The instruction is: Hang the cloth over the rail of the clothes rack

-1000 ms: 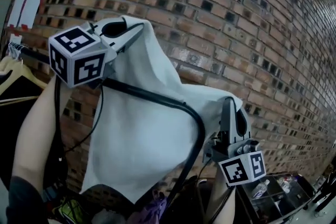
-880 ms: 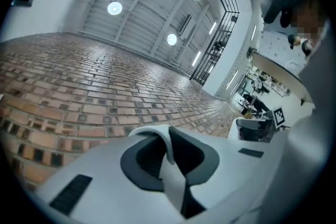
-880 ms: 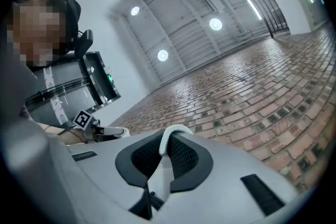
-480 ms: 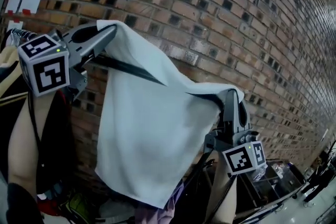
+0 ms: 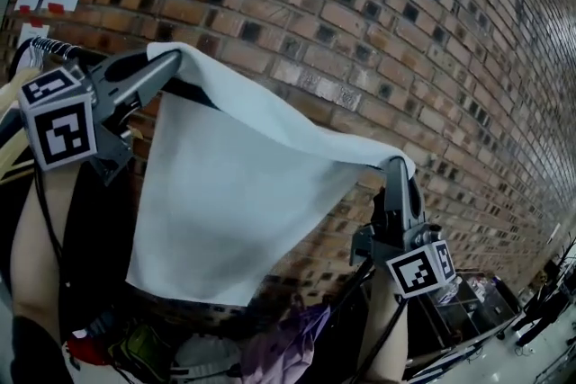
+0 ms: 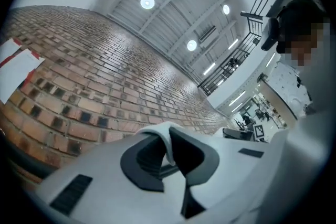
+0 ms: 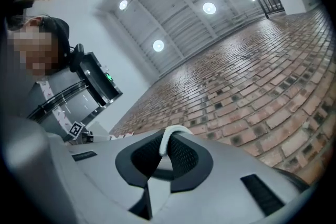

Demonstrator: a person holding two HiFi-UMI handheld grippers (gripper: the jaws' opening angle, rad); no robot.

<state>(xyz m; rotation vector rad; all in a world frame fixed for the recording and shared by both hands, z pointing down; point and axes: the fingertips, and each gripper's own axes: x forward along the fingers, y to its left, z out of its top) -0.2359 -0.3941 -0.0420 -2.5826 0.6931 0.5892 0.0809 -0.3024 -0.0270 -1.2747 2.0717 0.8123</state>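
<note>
The left tongs (image 5: 167, 64) are clamped on one upper corner of the white cloth (image 5: 229, 207), and the right tongs (image 5: 397, 167) are pinched tight on the other. The left gripper view shows a fold of fabric squeezed between the left tongs' pads (image 6: 185, 150); the right gripper view shows a thin white edge caught in the right tongs' pads (image 7: 181, 157). The cloth hangs spread between them, its top edge sagging, before the brick wall (image 5: 423, 31). The rack's rail (image 5: 47, 47) shows at far left, behind the left tongs, with a wooden hanger (image 5: 16, 153) below it.
</note>
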